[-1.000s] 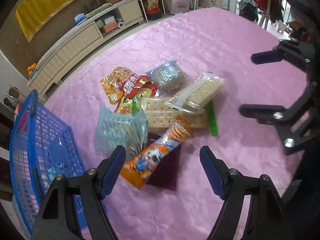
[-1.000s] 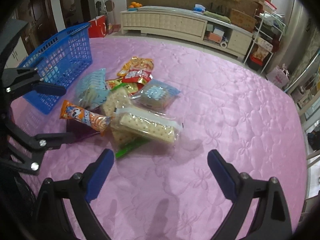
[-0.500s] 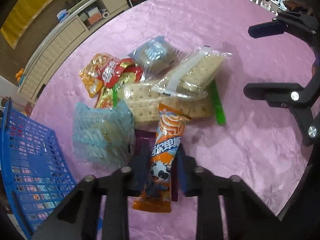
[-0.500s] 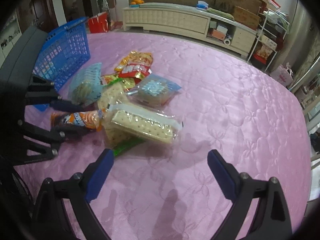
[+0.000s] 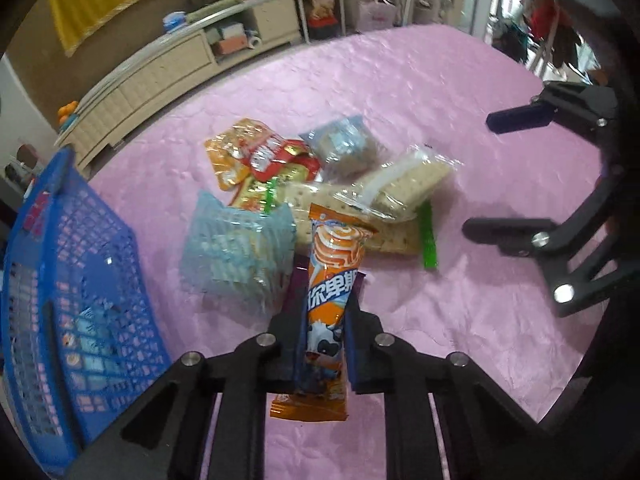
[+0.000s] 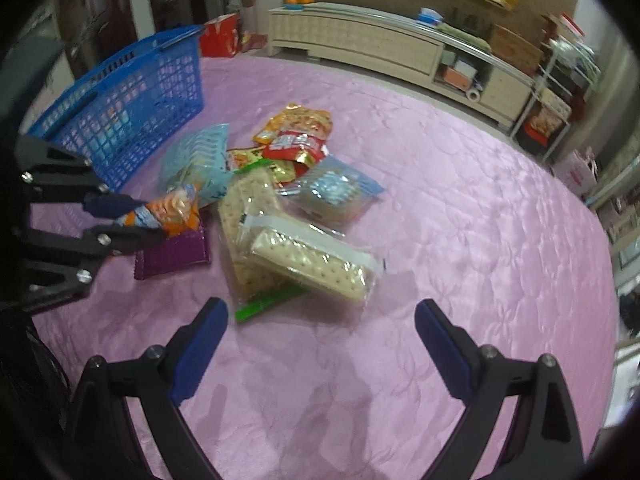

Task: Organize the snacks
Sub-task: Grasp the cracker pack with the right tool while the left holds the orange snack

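The orange pack (image 5: 332,280) shows big white Chinese letters on blue; they look like 你早期, but I am not sure. The red pack (image 5: 266,156) has white print, too blurred for reading.

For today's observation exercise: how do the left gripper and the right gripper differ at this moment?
The left gripper is shut on the long orange snack packet; the right gripper stands open, holding nothing. The left gripper is at the snack pile's edge by the blue plastic basket; the right gripper hovers over bare pink tablecloth. Both have black arms with blue pads.
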Action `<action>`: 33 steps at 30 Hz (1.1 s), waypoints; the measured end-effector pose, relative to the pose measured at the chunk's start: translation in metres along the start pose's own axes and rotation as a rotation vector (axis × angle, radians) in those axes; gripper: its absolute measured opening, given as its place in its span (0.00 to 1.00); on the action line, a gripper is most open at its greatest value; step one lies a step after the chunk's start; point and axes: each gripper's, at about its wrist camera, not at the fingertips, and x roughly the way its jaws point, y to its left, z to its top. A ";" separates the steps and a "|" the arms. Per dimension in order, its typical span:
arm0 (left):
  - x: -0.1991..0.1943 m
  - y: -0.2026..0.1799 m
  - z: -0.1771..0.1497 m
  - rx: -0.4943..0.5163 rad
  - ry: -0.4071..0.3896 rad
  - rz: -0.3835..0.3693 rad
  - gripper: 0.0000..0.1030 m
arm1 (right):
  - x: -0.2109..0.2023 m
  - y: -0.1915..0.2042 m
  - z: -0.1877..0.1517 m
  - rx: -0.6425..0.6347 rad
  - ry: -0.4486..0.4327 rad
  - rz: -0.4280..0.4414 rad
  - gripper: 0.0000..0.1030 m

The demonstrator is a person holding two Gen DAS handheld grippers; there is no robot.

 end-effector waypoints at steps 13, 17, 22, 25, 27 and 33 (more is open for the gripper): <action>-0.003 0.014 -0.007 -0.175 -0.002 -0.008 0.14 | 0.065 -0.002 0.039 -0.146 0.132 0.126 0.94; 0.002 0.013 -0.005 -0.161 0.006 0.005 0.14 | 0.084 -0.009 0.044 -0.163 0.175 0.201 0.94; 0.008 0.013 -0.004 -0.151 0.013 0.014 0.14 | 0.087 -0.024 0.044 -0.156 0.185 0.306 0.84; 0.011 0.012 -0.005 -0.159 0.019 0.000 0.14 | 0.085 -0.025 0.042 -0.189 0.191 0.316 0.75; 0.014 0.012 -0.005 -0.168 0.024 -0.003 0.14 | 0.082 -0.024 0.041 -0.197 0.195 0.341 0.66; 0.012 0.007 -0.004 -0.184 0.014 -0.025 0.14 | 0.075 -0.021 0.037 -0.162 0.189 0.355 0.36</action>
